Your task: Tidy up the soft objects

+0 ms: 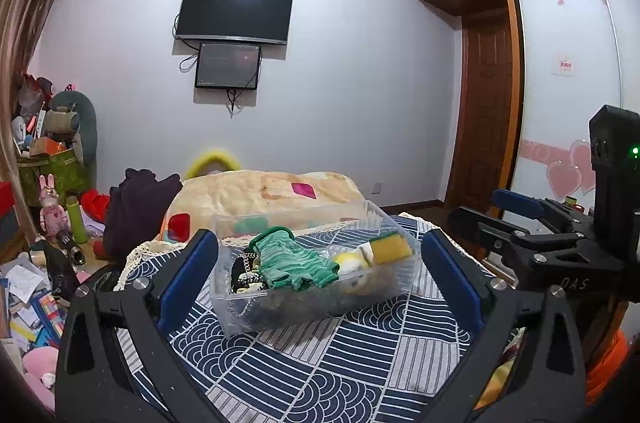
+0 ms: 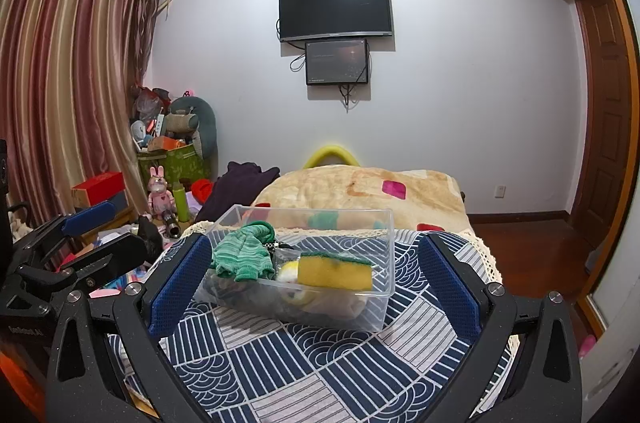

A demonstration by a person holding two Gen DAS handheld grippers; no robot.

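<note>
A clear plastic bin [image 1: 240, 315] [image 2: 382, 263] stands on a blue-and-white patterned cloth [image 1: 320, 371] [image 2: 304, 363]. In it lie a green knitted glove [image 1: 294, 261] [image 2: 240, 253], a yellow sponge with a green scrub side [image 1: 390, 247] [image 2: 334, 273], a pale yellow soft item [image 1: 347, 263] [image 2: 289, 270] and dark items underneath. My left gripper [image 1: 316, 271] is open and empty, its blue-padded fingers either side of the bin's near end. My right gripper [image 2: 316, 275] is open and empty, just short of the bin. Each gripper also shows at the edge of the other's view [image 1: 532, 223] [image 2: 88, 243].
A beige blanket [image 1: 264, 195] [image 2: 360, 191] lies behind the bin, with dark purple clothing [image 1: 140, 207] [image 2: 236, 191] to its left. Cluttered toys, boxes and papers [image 1: 44, 223] [image 2: 160, 183] fill the left. A wardrobe and wooden door [image 1: 492, 127] stand right. Screens hang on the wall.
</note>
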